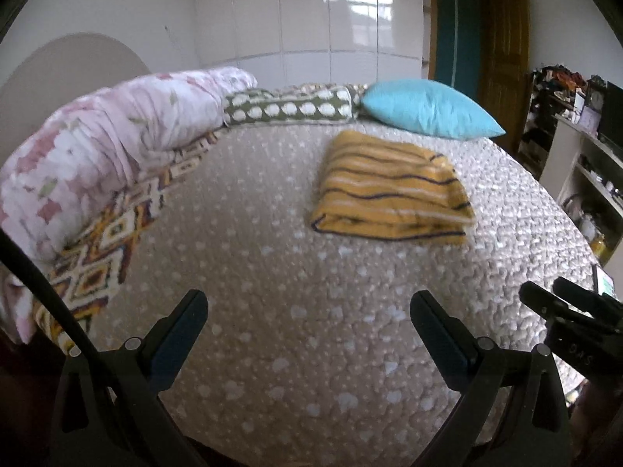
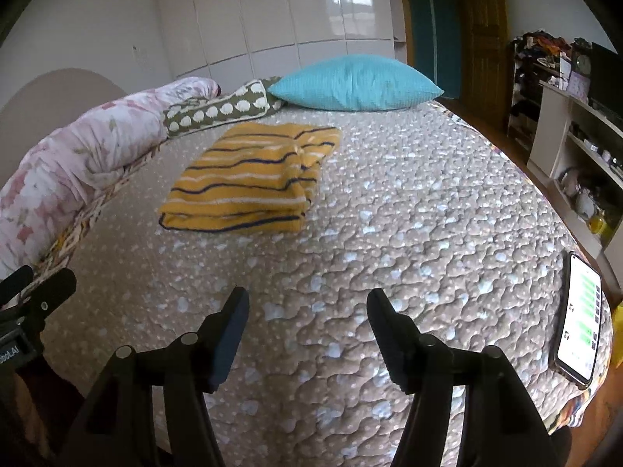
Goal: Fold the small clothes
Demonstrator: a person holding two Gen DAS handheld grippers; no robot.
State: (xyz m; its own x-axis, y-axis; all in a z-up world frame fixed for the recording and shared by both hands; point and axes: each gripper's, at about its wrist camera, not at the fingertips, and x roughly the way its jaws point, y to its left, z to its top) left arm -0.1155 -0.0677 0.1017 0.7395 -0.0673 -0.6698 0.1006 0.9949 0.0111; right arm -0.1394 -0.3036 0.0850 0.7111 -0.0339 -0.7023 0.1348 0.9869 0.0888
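Yellow striped garment (image 2: 249, 183) lies folded, beyond right gripper (image 2: 307, 303).

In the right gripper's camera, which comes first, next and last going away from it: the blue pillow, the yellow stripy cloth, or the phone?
From the right gripper:
1. The phone, at the bed's right edge, level with the fingertips.
2. The yellow stripy cloth, folded, farther up the bed on the left.
3. The blue pillow, at the far end of the bed.

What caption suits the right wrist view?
Open right tool hovers over the bed; folded yellow striped garment lies beyond.
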